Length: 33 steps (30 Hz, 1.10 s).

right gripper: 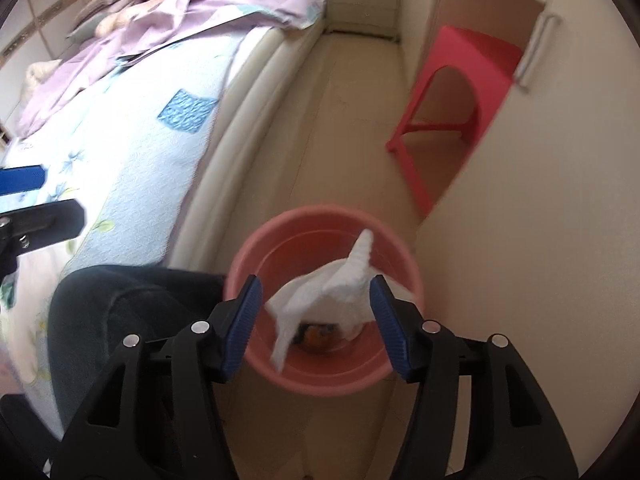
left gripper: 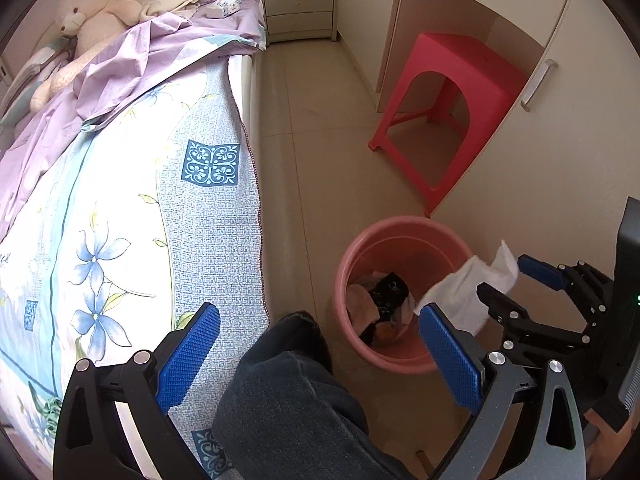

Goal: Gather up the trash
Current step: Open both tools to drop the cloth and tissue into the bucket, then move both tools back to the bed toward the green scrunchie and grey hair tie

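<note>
A pink bin (left gripper: 352,264) (right gripper: 256,248) stands on the floor beside the bed, with several scraps of trash (left gripper: 384,308) in it. A white tissue (right gripper: 332,292) (left gripper: 468,288) hangs in the air over the bin's mouth, between the spread fingers of my right gripper (right gripper: 316,320). The right gripper is open; the tissue touches its right pad at most. In the left wrist view the right gripper (left gripper: 504,276) shows at the bin's right rim. My left gripper (left gripper: 320,352) is open and empty, above the bed's edge and my knee.
The bed (left gripper: 208,208) with a floral sheet and a purple quilt (left gripper: 172,52) runs along the left. A red plastic stool (left gripper: 452,92) stands by the cream cabinets (left gripper: 560,140) on the right. My trousered knee (left gripper: 288,400) is low between bed and bin. A nightstand (left gripper: 298,8) stands at the far end.
</note>
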Each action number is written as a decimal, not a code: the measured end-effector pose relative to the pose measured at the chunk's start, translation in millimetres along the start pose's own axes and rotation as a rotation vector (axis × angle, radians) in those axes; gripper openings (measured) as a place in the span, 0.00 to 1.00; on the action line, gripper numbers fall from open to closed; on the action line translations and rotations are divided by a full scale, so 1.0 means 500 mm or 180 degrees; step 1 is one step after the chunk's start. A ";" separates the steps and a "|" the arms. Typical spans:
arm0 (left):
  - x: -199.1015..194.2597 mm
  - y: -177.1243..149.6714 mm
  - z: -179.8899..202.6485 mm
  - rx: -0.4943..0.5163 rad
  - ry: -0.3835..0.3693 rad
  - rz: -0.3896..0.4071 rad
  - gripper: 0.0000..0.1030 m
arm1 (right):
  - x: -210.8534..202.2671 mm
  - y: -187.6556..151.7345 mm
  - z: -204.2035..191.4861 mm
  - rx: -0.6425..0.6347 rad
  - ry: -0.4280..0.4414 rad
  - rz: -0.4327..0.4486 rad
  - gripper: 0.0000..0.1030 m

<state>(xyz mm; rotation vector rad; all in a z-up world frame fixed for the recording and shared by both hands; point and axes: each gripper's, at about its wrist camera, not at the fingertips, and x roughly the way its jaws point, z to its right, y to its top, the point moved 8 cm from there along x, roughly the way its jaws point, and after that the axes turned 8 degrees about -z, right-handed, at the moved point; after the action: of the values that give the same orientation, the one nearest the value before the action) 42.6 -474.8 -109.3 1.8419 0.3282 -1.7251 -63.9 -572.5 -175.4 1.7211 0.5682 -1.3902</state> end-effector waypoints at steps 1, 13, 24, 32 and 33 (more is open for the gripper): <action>0.000 -0.001 -0.002 -0.0009 -0.0005 -0.0001 0.95 | 0.001 0.000 -0.001 0.0066 0.0109 -0.0016 0.55; -0.009 -0.008 -0.036 -0.0128 -0.0025 0.0031 0.95 | -0.016 0.013 -0.033 -0.0048 0.0034 0.0049 0.56; -0.054 -0.074 -0.152 -0.0548 0.0094 0.0127 0.95 | -0.048 0.037 -0.146 -0.0338 0.0170 0.0184 0.57; -0.101 -0.165 -0.275 -0.0979 0.0249 0.0167 0.95 | -0.080 0.047 -0.306 -0.0746 0.0375 0.0275 0.57; -0.106 -0.178 -0.288 -0.1024 0.0261 0.0170 0.95 | -0.083 0.049 -0.325 -0.0778 0.0398 0.0281 0.57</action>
<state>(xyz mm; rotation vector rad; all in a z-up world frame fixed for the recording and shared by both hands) 105.4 -311.2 -81.7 1.6715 0.5503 -1.4661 35.6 -446.7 -121.4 1.6217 0.6927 -1.1081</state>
